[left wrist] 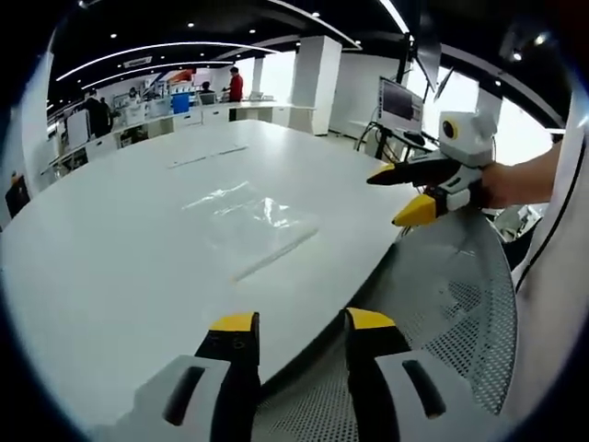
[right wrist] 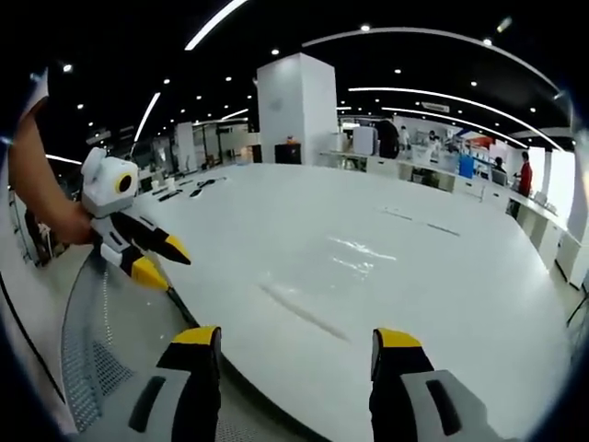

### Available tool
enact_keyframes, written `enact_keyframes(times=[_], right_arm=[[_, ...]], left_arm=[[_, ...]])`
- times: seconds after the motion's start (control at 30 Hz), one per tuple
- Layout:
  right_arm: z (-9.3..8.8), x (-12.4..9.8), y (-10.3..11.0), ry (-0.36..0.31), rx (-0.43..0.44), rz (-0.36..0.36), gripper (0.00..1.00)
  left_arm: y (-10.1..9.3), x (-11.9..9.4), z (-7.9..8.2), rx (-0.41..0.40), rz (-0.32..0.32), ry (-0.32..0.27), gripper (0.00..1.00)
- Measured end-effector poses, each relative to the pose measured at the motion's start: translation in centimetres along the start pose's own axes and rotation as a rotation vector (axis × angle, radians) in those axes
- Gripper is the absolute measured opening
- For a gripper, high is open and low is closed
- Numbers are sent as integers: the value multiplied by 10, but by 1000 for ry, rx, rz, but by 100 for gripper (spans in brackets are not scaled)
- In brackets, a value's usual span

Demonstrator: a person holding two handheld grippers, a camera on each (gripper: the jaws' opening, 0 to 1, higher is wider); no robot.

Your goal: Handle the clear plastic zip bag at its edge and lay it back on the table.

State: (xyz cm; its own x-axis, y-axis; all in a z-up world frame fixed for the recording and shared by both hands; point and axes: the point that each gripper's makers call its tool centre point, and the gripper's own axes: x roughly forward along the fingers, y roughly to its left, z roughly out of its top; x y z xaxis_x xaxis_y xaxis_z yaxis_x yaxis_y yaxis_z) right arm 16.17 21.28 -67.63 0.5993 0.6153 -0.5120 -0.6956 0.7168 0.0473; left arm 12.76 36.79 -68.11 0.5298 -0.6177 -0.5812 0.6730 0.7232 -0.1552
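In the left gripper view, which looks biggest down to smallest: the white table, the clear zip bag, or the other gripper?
1. White table, by far.
2. Clear zip bag.
3. Right gripper.

Bag and gripper look fairly close in size, so their order is unsure.

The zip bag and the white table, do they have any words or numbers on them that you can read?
No readable text.
The zip bag is clear and bears no print that I can make out.
The table is plain white.
A sign hangs far back in the room, too small and blurred to read.
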Motion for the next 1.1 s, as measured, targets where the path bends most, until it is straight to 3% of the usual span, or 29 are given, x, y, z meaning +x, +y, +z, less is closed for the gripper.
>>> enact_keyframes(times=[0.4,1.1], right_arm=[[-7,5,1,27,0,16,66],[-3,-1,9,19,28,57,67]], left_arm=[[6,0,3,-27,9,-41,41],[19,-1,10,-36,65,-94,52]])
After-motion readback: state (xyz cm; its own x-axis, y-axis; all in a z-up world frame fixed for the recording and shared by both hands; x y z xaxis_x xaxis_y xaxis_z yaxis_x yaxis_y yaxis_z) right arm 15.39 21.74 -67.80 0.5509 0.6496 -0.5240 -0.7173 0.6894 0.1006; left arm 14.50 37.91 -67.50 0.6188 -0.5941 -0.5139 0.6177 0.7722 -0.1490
